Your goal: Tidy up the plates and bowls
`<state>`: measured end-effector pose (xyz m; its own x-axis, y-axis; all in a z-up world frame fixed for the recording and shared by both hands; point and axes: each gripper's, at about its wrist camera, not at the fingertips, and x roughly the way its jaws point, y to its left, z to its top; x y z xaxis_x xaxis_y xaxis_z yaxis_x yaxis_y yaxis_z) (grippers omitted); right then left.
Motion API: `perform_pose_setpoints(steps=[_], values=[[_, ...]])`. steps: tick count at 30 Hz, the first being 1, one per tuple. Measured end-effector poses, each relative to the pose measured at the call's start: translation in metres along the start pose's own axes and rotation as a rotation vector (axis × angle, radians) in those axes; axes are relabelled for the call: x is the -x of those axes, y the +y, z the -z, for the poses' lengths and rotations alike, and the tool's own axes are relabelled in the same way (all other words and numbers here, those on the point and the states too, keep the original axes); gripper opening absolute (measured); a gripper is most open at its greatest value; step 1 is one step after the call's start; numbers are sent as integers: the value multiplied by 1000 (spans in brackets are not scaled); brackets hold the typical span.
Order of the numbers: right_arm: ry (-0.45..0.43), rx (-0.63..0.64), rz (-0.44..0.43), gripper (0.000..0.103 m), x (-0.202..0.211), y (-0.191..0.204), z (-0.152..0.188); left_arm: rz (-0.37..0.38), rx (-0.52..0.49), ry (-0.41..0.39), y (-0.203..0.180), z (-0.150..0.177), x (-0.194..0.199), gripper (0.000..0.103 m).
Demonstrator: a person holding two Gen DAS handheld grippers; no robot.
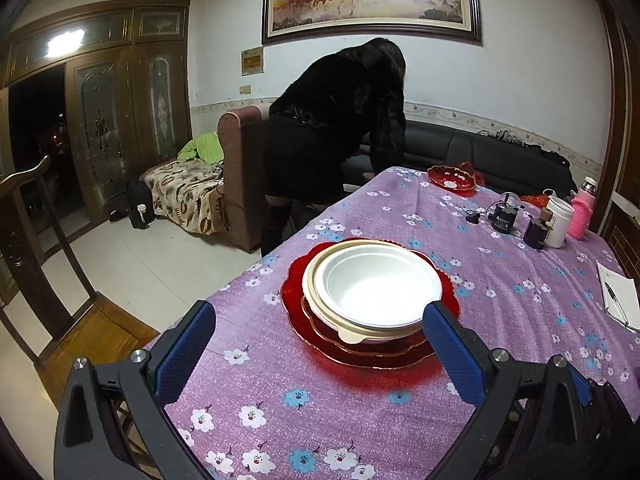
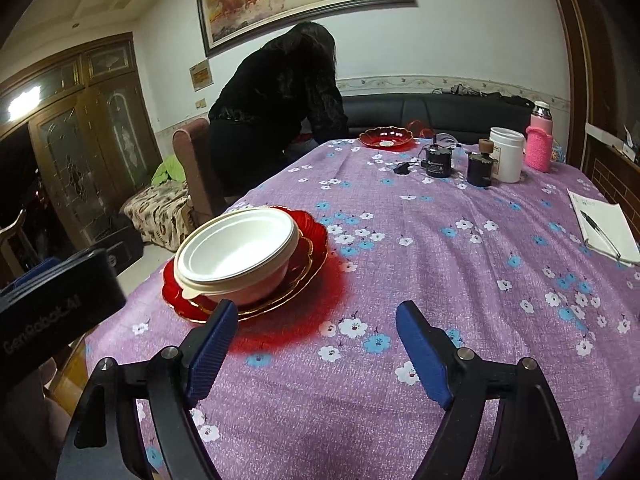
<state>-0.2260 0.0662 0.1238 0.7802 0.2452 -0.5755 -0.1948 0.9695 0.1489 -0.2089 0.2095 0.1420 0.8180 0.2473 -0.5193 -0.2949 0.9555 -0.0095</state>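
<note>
Ahead of spread jaws, bowl stack (image 1: 372, 288)

Left claw (image 1: 320, 344) and right claw (image 2: 316, 344) gape wide (both empty).

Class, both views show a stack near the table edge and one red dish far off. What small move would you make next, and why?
Probably reach the open right hand-held gripper toward the far red dish. The white bowl already sits nested on the red plates; that dish alone lies apart, and both hand-held grippers, left too, are empty.
</note>
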Motion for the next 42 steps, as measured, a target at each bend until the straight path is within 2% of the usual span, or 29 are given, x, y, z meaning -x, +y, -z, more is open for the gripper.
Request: perform_pose_setpoints(steps=[24, 30, 32, 34, 36, 42], values=[[46, 55, -1, 88, -17, 18, 9, 18, -5, 39, 4, 8, -15, 103], [39, 62, 1, 88, -17, 19, 9, -5, 14, -30, 6, 10, -5, 103], [35, 64, -1, 88, -17, 20, 9, 24, 27, -52, 8, 10, -2, 103], [39, 67, -3, 88, -18, 20, 9, 87, 24, -24, 6, 8, -8, 103], [41, 71, -2, 88, -19, 20, 9, 143, 18, 36, 5, 6, -18, 103], [38, 85, 1, 88, -19, 20, 8, 113, 15, 99, 3, 10, -31, 103]])
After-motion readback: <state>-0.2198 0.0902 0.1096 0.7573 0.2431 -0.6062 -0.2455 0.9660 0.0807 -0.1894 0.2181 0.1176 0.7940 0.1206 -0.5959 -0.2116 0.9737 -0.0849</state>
